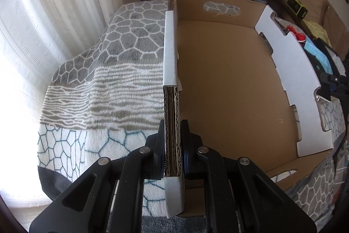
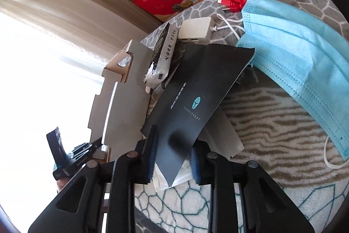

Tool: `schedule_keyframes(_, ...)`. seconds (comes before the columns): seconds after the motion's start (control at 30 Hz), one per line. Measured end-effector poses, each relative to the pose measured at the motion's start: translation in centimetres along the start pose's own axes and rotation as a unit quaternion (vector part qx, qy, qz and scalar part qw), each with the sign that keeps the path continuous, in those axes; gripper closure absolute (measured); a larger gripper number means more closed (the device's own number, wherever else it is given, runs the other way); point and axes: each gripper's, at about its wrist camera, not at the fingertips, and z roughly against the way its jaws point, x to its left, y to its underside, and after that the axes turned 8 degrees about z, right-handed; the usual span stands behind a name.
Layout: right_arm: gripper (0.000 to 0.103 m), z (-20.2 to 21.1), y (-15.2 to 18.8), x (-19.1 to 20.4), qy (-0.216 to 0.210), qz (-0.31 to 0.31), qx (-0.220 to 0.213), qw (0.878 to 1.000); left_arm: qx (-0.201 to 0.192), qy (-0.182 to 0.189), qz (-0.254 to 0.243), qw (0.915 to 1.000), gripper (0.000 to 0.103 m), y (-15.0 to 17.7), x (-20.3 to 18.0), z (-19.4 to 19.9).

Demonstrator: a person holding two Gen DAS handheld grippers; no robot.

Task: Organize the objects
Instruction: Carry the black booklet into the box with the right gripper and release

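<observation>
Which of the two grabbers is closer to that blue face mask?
Right. The right gripper, closed on a black booklet, sits beside the blue face mask on the blanket. The left gripper clamps the cardboard box wall opposite the mask side.

The box (image 1: pixel 229 84) was raw corrugated cardboard, matt brown inside, its rims faced in smooth white. Under it lay a plush blanket (image 1: pixel 104 80). The booklet (image 2: pixel 196 88) looked satin black paper, the mask (image 2: pixel 294 40) soft pleated fabric.

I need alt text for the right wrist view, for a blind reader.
The right gripper closes on a black booklet lying on a patterned blanket. Beside it lie a blue face mask, a white charger and a red cable; a cardboard box stands left.
</observation>
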Motion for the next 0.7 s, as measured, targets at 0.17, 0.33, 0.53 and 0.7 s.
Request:
schedule_keyframes(0.17,0.098,1.0,0.3,0.9,0.002,0.013,-0.022,1.0,-0.001,0.001,0.0,1.0,0.093,0.0,0.0,0.0)
schedule_keyframes(0.33,0.101,3.5,0.0,2.8,-0.004,0.027,-0.042,0.999,-0.002,0.003,0.002,1.0,0.093,0.0,0.0,0.0)
schedule_keyframes(0.53,0.102,5.4,-0.7,6.0,-0.024,0.044,-0.051,0.997,-0.002,0.005,0.006,1.0,0.093,0.0,0.0,0.0)
schedule_keyframes(0.7,0.102,4.9,-1.2,9.2,-0.052,0.059,-0.043,0.996,-0.003,0.008,0.013,0.9999,0.093,0.1,0.1,0.1)
